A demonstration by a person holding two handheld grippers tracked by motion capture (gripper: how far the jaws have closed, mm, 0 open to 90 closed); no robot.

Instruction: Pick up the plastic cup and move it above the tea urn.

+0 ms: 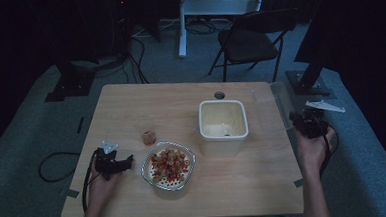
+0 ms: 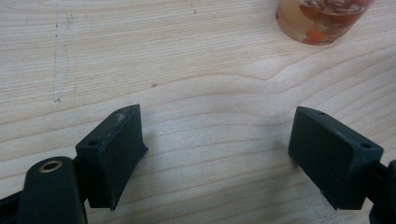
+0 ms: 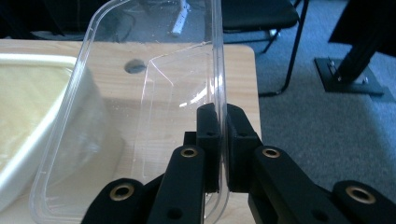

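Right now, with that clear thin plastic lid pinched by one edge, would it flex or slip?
The clear thin plastic lid probably flexes a bit: the right gripper clamps only its rim, so the rest hangs unsupported. It looks light, being thin and see-through. Its smooth glossy surface suggests it might slip, though the jaws are closed tight on the rim.

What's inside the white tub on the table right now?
The white tub holds pale, cream-coloured contents spread across its bottom. What lies beneath that layer is covered.
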